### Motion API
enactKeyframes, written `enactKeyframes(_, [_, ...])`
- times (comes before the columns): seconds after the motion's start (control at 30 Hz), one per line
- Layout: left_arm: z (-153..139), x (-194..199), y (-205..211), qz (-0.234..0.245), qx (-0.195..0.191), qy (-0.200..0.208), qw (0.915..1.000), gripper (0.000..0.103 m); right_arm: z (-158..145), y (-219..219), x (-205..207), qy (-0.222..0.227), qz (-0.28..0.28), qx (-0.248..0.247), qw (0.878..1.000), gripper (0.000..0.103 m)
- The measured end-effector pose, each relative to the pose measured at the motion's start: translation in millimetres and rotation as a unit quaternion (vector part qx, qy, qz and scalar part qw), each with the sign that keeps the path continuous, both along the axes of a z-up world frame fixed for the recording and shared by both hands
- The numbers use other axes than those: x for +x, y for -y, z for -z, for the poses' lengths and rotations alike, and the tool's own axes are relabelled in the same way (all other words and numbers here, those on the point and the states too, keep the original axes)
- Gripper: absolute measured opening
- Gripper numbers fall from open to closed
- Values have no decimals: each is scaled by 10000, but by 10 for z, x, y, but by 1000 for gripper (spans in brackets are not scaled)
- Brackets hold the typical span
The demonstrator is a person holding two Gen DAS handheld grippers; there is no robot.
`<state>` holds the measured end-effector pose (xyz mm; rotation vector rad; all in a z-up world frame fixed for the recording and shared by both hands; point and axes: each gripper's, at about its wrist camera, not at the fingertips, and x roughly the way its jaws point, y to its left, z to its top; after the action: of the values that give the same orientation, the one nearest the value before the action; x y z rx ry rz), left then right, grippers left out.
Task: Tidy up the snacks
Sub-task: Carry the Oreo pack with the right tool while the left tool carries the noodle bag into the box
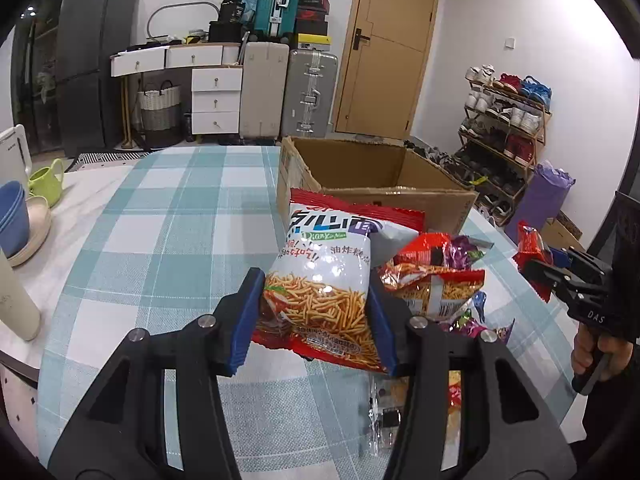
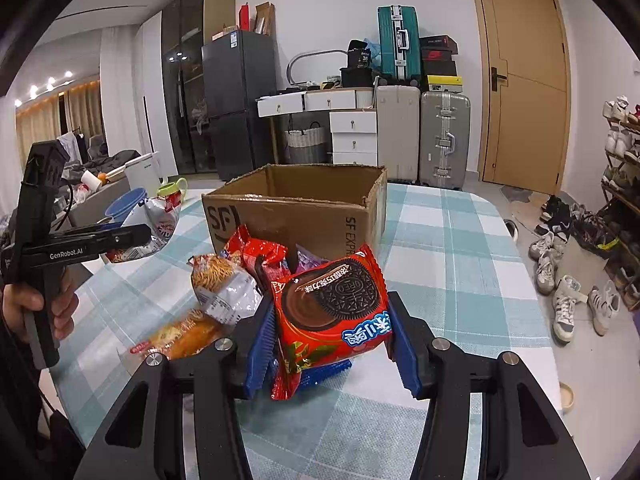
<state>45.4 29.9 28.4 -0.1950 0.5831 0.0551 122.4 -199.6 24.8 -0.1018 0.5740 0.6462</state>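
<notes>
My left gripper (image 1: 316,308) is shut on a white and red bag of fried noodle sticks (image 1: 324,280), lifted above the checked tablecloth. My right gripper (image 2: 332,332) is shut on a red pack of chocolate sandwich biscuits (image 2: 332,312), also off the table. An open cardboard box (image 1: 380,184) (image 2: 296,204) stands behind the snack pile (image 1: 436,276) (image 2: 232,280). In the left wrist view the right gripper (image 1: 536,260) shows at the right edge with the red pack. In the right wrist view the left gripper (image 2: 136,236) shows at the left with the noodle bag.
Blue bowls (image 1: 14,216), a green cup (image 1: 48,184) and a pale bottle (image 1: 16,304) stand at the table's left edge. A shoe rack (image 1: 504,128) is to the right of the table. Suitcases (image 2: 444,140) and drawers (image 2: 352,136) line the far wall.
</notes>
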Motion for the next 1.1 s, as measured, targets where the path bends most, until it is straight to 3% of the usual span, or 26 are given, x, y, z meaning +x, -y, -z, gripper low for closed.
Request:
enactKeyframes(0.4, [-324,180,63,-100,115,166,9997,47,-319,-120,193,68,24,331,9994,53])
enactKeyframes(0.7, [-571,396,97,-114,131,276,9995,47,-493,-291,406,156,-29,315,9994,53])
enactKeyframes(1.1, [-666,894,205,-61,205,147,9997,47,-561,-528,721,72,-121,314,9994,53])
